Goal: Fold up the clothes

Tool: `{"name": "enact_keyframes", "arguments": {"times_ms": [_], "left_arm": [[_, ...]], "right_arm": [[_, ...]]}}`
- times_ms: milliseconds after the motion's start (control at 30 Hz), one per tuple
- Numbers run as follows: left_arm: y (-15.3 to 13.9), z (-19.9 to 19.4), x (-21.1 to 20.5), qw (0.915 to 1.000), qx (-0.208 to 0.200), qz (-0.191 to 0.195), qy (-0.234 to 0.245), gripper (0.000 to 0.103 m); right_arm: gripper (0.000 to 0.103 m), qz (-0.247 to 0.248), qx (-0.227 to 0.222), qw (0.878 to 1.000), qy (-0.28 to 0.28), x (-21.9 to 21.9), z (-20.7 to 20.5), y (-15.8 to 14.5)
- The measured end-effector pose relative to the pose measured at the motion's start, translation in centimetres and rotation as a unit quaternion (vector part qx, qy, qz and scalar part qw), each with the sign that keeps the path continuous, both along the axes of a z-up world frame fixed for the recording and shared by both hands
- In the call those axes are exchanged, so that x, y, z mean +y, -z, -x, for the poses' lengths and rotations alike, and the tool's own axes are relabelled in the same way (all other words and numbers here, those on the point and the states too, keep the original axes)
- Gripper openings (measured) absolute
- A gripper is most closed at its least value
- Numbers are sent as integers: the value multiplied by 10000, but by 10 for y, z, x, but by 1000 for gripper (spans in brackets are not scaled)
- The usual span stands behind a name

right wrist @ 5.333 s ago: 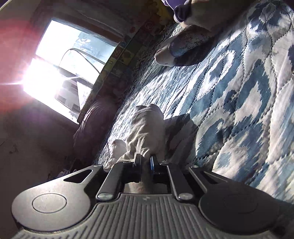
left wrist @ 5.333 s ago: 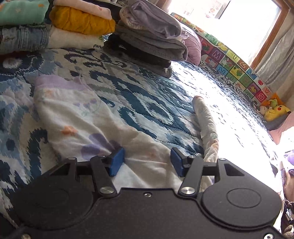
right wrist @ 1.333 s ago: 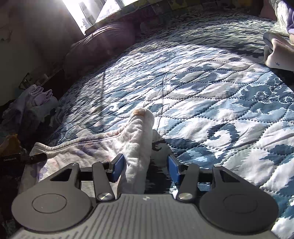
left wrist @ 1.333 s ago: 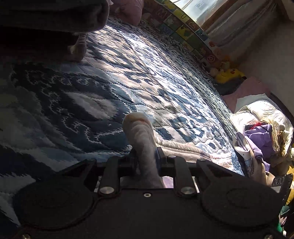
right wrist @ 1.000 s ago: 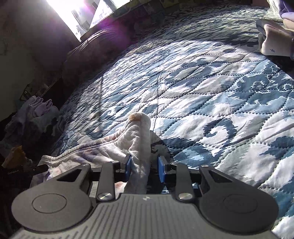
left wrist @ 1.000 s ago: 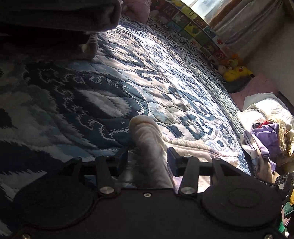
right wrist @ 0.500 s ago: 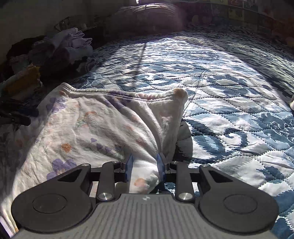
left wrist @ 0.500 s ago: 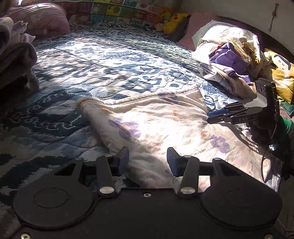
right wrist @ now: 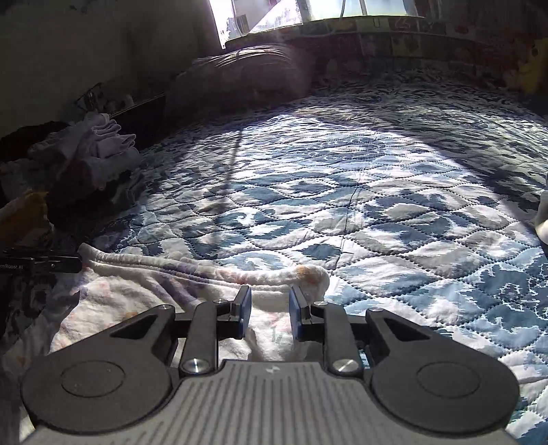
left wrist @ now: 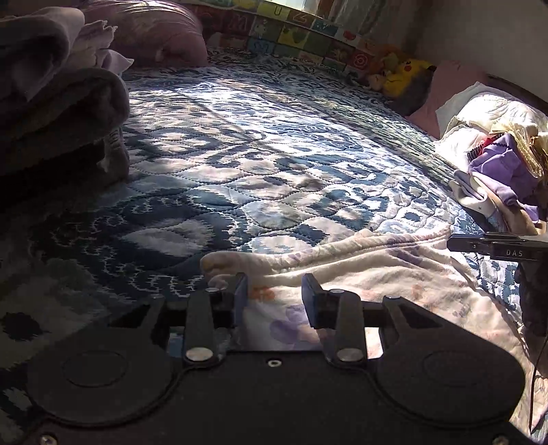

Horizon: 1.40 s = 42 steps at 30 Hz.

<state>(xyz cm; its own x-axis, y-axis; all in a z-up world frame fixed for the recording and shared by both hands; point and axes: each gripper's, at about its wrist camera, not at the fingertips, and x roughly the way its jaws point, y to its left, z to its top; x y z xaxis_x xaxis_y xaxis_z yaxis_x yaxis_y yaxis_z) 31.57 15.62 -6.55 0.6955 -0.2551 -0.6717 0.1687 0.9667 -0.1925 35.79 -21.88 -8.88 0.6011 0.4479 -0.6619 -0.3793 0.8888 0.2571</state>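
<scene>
You've laid the floral garment (left wrist: 359, 274) flat on the bed (left wrist: 274, 164), low in both frames. Left gripper (left wrist: 274, 294) gapes wide and empty; right gripper (right wrist: 269, 308) is narrowly parted over the hem — next, regrip both corners for the fold.

Floral garment (left wrist: 376, 274) near edge hidden under tongs body; grey folded pile (left wrist: 51, 113) cut off by frame edge; window (right wrist: 274, 13) overexposed.
</scene>
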Motion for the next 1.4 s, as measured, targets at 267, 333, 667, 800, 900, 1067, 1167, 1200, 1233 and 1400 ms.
{"name": "enact_keyframes", "arguments": {"times_ms": [267,333,667,800,900,1067,1167,1200,1233,1400], "left_arm": [[-30,30,-11,9984,-499,-272,19,38],[-46,50,-14,9976,-677,-126,41,38],[-30,147,-54,9999,-7,-158,24,39],[-6,164,-53,9986,95,-195,-487,37],[-42,199,-49,9959,-551,213,-679,40],[-22,233,-55,9964,-468,154,-694,42],[17,240,-57,9967,-297,-12,-755,50],[18,245,-59,9965,-448,-110,-690,51],[14,247,-62,9967,-422,-222,-652,51],[-4,266,-63,9949,-677,229,-705,56]], "right_arm": [[14,-293,-452,9984,192,-31,45,-32],[14,-440,-451,9979,160,-36,67,-41],[14,-536,321,9966,543,-38,137,1],[17,-407,-61,9952,883,-36,169,-8],[17,-644,-380,9946,718,-27,209,-17],[18,-497,-605,9968,187,-1,264,-24],[34,355,-335,9987,112,16,277,-1],[34,376,-495,9980,122,17,284,-3],[34,396,-654,9970,133,17,291,-5],[38,143,-1179,9911,600,0,311,-13]]}}
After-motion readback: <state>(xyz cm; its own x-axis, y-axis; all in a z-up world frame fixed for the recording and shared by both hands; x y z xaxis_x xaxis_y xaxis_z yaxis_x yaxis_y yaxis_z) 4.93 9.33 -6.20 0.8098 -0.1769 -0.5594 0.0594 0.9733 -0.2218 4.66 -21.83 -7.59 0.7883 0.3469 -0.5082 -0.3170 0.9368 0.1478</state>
